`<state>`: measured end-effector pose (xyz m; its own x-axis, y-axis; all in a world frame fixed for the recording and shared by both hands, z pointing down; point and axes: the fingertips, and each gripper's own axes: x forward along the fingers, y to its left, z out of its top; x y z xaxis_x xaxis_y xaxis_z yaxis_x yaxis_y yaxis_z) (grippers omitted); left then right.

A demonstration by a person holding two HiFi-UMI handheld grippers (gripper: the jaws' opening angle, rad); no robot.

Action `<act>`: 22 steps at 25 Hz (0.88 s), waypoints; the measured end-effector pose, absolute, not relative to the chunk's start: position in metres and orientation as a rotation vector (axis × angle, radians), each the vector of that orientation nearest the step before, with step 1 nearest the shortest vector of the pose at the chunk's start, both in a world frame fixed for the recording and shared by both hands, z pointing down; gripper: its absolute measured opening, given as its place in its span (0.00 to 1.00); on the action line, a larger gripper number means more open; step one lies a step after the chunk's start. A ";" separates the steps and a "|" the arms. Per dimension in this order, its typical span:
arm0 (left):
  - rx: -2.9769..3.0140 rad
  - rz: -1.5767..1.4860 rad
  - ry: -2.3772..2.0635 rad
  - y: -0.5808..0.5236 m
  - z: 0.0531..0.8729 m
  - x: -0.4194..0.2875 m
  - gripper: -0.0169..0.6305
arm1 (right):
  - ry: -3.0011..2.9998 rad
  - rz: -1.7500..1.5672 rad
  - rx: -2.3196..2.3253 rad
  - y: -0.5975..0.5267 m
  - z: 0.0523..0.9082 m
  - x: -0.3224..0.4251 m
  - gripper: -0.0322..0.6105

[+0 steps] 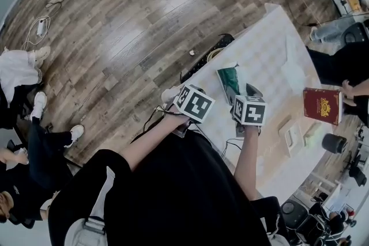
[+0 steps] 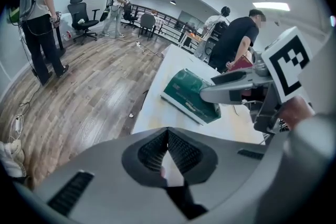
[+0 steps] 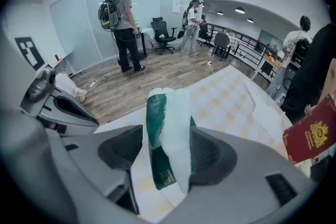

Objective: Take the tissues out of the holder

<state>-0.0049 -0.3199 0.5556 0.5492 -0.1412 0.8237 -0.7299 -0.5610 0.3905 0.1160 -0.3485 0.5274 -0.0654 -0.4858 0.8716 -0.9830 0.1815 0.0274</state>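
Note:
A green tissue pack (image 1: 229, 82) with white tissue showing along it lies tilted on the white-clothed table (image 1: 277, 49). In the right gripper view the pack (image 3: 168, 139) stands between the jaws of my right gripper (image 3: 165, 140). It leans against the right pad, and the left pad (image 3: 123, 150) stands apart from it, so the gripper is open. In the left gripper view one right finger (image 2: 231, 89) reaches over the pack (image 2: 189, 93). My left gripper (image 2: 168, 136) is shut, tips touching, just short of the table's near edge. A pale sliver shows behind the tips.
A person's hand holds a red book (image 1: 322, 105) at the table's right side. A black power strip (image 1: 209, 56) lies along the far-left table edge, with cables trailing onto the wood floor. A small white box (image 1: 291, 135) and a black cylinder (image 1: 334, 143) sit at the right. People stand around.

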 end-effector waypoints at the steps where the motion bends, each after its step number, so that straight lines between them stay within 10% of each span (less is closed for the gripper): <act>1: 2.032 0.992 -0.698 -0.319 0.555 -0.003 0.04 | -1.673 0.797 1.433 -0.346 0.522 0.118 0.50; 12: 2.062 1.012 -0.682 -0.306 0.551 0.014 0.04 | -1.717 0.813 1.504 -0.319 0.493 0.120 0.46; 22: 2.083 1.027 -0.686 -0.291 0.547 0.017 0.04 | -1.790 0.859 1.504 -0.300 0.490 0.097 0.18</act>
